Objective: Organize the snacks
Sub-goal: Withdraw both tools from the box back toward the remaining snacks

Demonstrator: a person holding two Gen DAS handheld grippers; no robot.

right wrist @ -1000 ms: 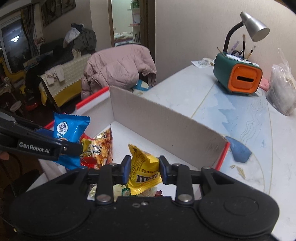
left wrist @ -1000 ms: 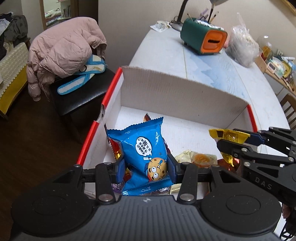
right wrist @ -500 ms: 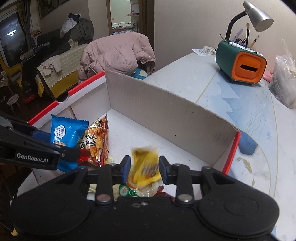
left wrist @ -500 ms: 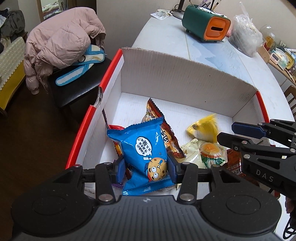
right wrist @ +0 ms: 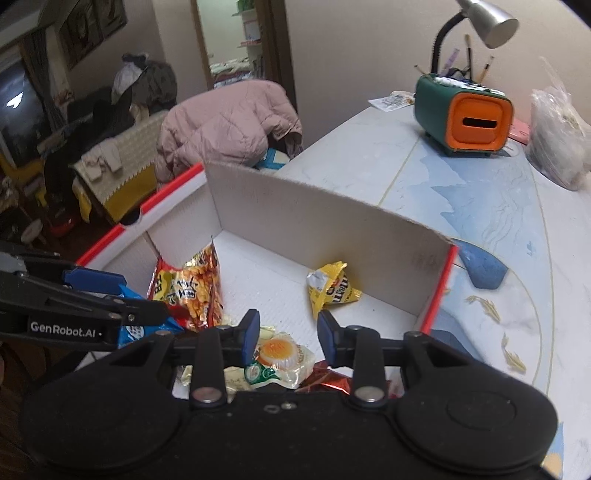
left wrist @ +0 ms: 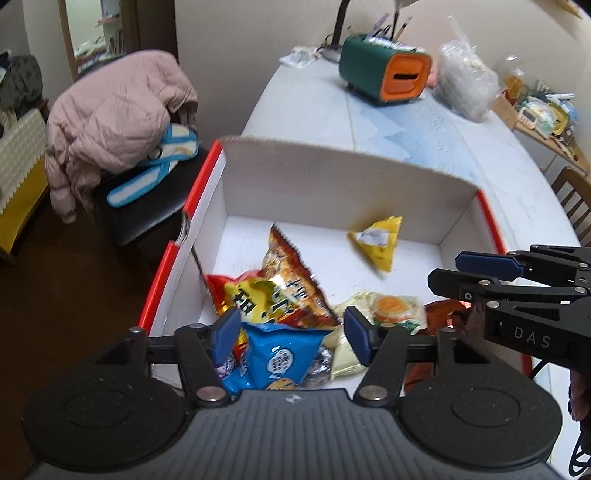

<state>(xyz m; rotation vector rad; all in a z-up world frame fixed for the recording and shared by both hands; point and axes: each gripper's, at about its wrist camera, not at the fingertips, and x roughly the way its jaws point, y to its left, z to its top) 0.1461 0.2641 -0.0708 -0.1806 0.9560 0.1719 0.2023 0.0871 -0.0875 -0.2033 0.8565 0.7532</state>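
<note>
A white cardboard box (left wrist: 332, 184) with red edges holds several snack packets. My left gripper (left wrist: 290, 334) hangs over its near left corner and its jaws are opening. The blue cookie packet (left wrist: 280, 358) lies loose below and between them, with neither pad pressing on it. My right gripper (right wrist: 288, 334) stands open over the near right part with nothing between its fingers. The yellow candy packet (right wrist: 332, 290) lies on the box floor by the far wall (right wrist: 314, 218). An orange-red crisp packet (left wrist: 284, 280) and a packet with an orange picture (right wrist: 277, 350) lie nearby.
The box sits on a pale table (left wrist: 498, 166). Far back stand a green and orange pen holder (left wrist: 384, 77), a lamp (right wrist: 487, 18) and a clear plastic bag (left wrist: 465, 85). A chair with a pink jacket (left wrist: 110, 118) stands left of the table.
The left jaws have spread and the blue cookie packet has slipped down out of their grip. The yellow packet has left the right gripper and landed by the box's far wall.
</note>
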